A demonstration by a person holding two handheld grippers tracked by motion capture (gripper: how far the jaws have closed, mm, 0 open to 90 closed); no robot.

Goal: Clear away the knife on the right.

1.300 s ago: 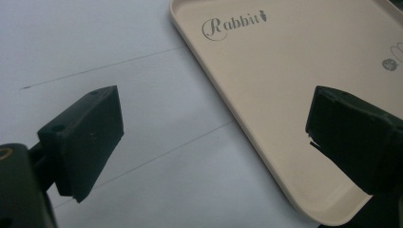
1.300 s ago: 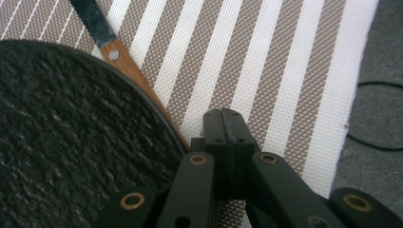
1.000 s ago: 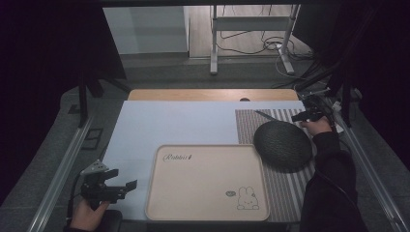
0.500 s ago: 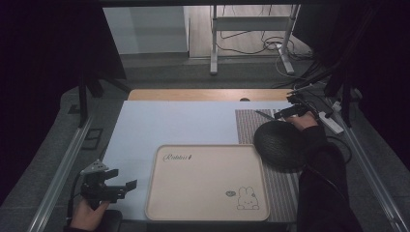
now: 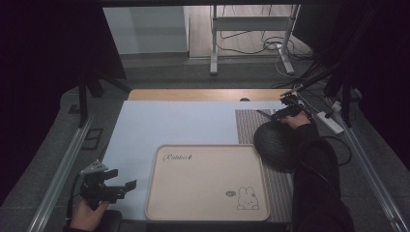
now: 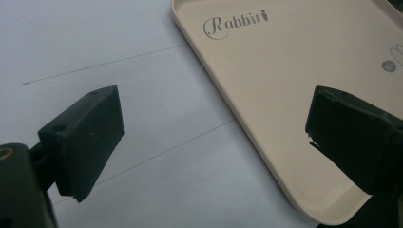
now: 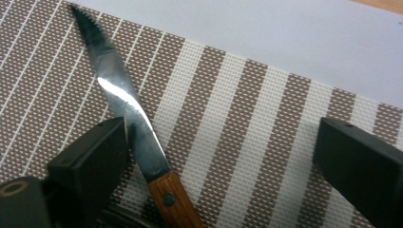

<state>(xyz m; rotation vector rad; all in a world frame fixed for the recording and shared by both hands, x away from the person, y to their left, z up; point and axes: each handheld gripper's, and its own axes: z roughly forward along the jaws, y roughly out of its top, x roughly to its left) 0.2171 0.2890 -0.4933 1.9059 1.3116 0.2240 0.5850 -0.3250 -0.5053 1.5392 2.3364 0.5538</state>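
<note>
A knife (image 7: 124, 103) with a serrated blade and a wooden handle lies on a brown-and-white striped mat (image 7: 247, 118). My right gripper (image 7: 218, 161) is open around it, jaws wide apart, the blade close beside the left jaw. From the high view the right gripper (image 5: 285, 112) is at the mat's far right, the knife (image 5: 265, 115) pointing left from it. A dark round object (image 5: 274, 141) rests on the striped mat (image 5: 244, 123). My left gripper (image 5: 121, 180) is open and empty near the beige rabbit tray (image 5: 208, 181). The left gripper (image 6: 214, 128) hangs over the tray's (image 6: 285, 95) corner.
The pale blue table cover (image 5: 179, 123) spreads left of the mat and behind the tray. A wooden table edge (image 5: 193, 94) runs along the back. A white power strip (image 5: 329, 122) and cables lie off the right side. A metal stand (image 5: 212, 38) is on the floor beyond.
My right gripper has moved left along the back of the mat to the knife's handle end. The left gripper and the tray have stayed put.
</note>
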